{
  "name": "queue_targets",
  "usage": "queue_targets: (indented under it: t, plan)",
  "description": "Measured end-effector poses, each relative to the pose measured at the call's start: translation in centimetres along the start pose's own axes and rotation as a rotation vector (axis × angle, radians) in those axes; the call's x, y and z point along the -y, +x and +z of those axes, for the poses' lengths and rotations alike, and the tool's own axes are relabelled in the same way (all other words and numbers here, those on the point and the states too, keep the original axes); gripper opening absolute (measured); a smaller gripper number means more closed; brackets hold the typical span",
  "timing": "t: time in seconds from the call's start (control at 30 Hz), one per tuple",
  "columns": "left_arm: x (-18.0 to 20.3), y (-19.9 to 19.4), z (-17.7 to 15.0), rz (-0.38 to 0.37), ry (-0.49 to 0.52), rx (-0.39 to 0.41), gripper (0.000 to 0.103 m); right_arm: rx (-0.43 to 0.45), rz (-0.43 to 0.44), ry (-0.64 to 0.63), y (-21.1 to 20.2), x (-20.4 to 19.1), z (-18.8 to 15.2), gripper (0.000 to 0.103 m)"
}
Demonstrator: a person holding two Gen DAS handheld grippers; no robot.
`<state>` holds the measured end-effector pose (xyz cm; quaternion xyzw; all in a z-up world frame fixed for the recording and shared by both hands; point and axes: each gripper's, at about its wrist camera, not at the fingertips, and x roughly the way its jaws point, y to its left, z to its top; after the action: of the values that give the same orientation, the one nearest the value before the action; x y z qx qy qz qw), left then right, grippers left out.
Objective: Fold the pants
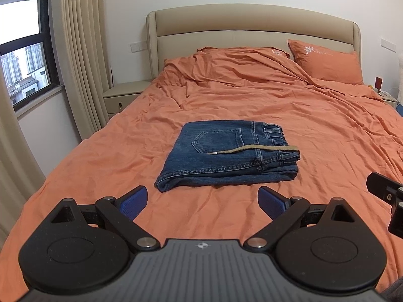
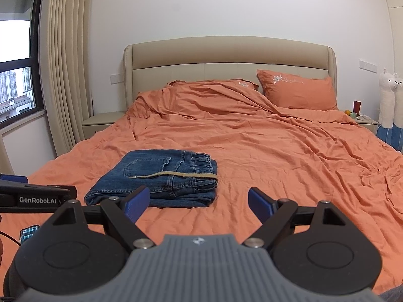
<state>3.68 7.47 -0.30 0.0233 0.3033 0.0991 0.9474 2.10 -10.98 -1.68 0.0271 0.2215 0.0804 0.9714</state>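
A pair of blue denim pants [image 1: 226, 158] lies folded into a compact stack on the orange bed, back pocket up, with a tan drawstring [image 1: 252, 149] across the top. My left gripper [image 1: 202, 197] is open and empty, held back just short of the stack's near edge. In the right wrist view the same folded pants [image 2: 161, 176] lie ahead and to the left. My right gripper [image 2: 199, 197] is open and empty, near the stack's right front corner; its left pad [image 2: 137, 201] overlaps the stack in view.
An orange sheet [image 1: 289, 115] covers the bed, with a pillow [image 1: 330, 63] and beige headboard [image 2: 226, 55] at the back. Nightstands stand on the left [image 1: 126, 93] and right [image 2: 362, 119]. The other gripper's body shows at the left [image 2: 30, 196]. A window and curtains [image 1: 80, 50] are at the left.
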Motion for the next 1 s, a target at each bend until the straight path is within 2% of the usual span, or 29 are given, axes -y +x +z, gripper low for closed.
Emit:
queue_targets:
  t: [0.33,0.73,1.0]
  plan:
    - [-0.3,-0.4,0.0,0.006,0.005,0.012,0.103,0.005,0.003,-0.005,-0.4,-0.1,0.1,0.082]
    - [-0.8,-0.9,0.3,-0.044,-0.03,0.017,0.103,0.015,0.009,-0.001,-1.1,-0.1,0.3,0.082]
    - [-0.8,-0.8,0.3,-0.036,-0.025,0.023,0.103,0.014,0.009,0.004,-1.4,-0.1,0.4,0.082]
